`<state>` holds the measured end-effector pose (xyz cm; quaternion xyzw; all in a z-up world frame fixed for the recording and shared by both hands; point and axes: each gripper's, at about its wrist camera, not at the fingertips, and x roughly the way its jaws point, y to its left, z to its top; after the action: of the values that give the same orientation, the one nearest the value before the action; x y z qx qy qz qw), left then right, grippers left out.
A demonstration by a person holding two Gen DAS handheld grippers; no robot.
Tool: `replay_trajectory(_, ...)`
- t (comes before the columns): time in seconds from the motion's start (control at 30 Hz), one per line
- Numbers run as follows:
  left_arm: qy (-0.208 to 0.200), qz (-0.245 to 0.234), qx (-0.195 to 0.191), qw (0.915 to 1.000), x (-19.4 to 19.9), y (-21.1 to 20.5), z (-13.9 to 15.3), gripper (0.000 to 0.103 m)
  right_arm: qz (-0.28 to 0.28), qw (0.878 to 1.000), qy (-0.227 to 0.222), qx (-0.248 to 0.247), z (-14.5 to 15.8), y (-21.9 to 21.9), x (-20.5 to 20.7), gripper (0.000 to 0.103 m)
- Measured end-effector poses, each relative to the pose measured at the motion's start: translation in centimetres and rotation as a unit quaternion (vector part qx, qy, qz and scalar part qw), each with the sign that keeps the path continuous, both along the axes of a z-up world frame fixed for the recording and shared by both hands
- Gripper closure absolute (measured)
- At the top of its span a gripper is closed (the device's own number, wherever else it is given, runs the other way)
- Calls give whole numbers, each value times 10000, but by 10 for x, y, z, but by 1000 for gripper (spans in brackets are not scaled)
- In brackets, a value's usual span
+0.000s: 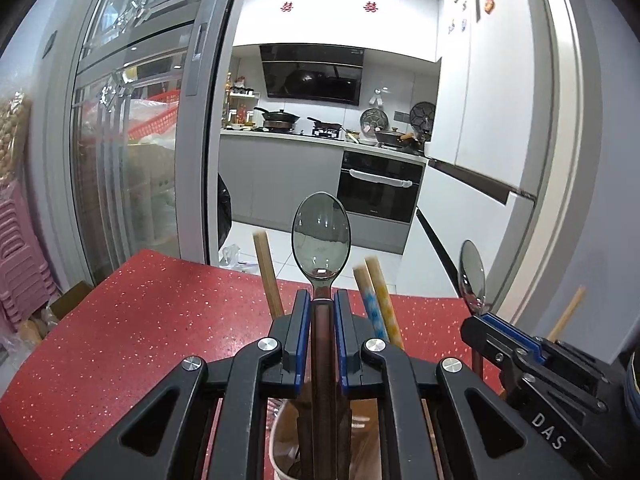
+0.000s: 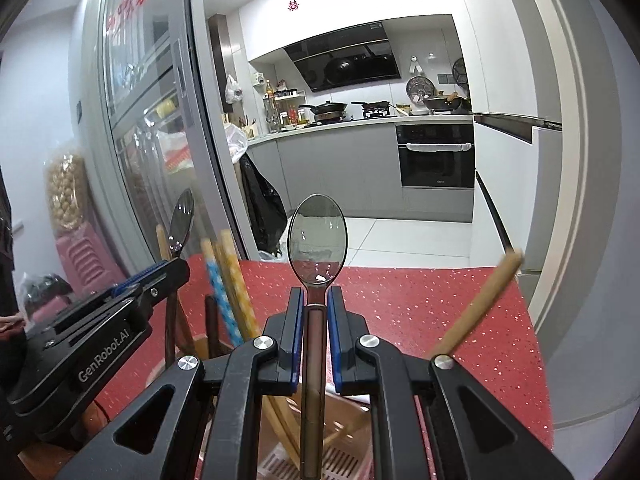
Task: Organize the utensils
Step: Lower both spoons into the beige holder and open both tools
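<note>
Between the blue pads of my left tool (image 1: 323, 300) sits a spoon (image 1: 321, 236), clamped at the neck, bowl up, handle running down into the cup (image 1: 280, 440) below. My right tool (image 2: 316, 296) is clamped on a second spoon (image 2: 317, 236) the same way, over a slotted holder (image 2: 340, 420). I judge both are gripped upright so they slide in handle-first. Chopsticks (image 1: 378, 304) stand in the cup on the red counter (image 1: 140, 312). Both containers are mostly hidden beneath the tools, so I can't tell their fill.
</note>
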<state>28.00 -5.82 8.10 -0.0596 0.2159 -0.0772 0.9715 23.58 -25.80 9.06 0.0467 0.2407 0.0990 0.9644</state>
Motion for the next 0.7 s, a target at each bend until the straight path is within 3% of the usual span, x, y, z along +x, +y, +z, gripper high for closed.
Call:
replay_trajectory(0.1,-163,-36,271,9995,-9,-7,-3,66,23,9999,18,-100,-7,1,-4,91)
replay_trajectory(0.3,-185,-67,436,9989,-17,-11,-5,66,70,9998,119,-153,-17,0,-14,91)
replay_trajectory(0.47,-107,-53,501,9987,-20,-11,-10,66,109,9995,206,-205,-21,0,-21,91)
replay_trajectory(0.7,299,-115,515,9982,-16,-9,-19,66,155,9986,474,-163,-23,-1,-18,90)
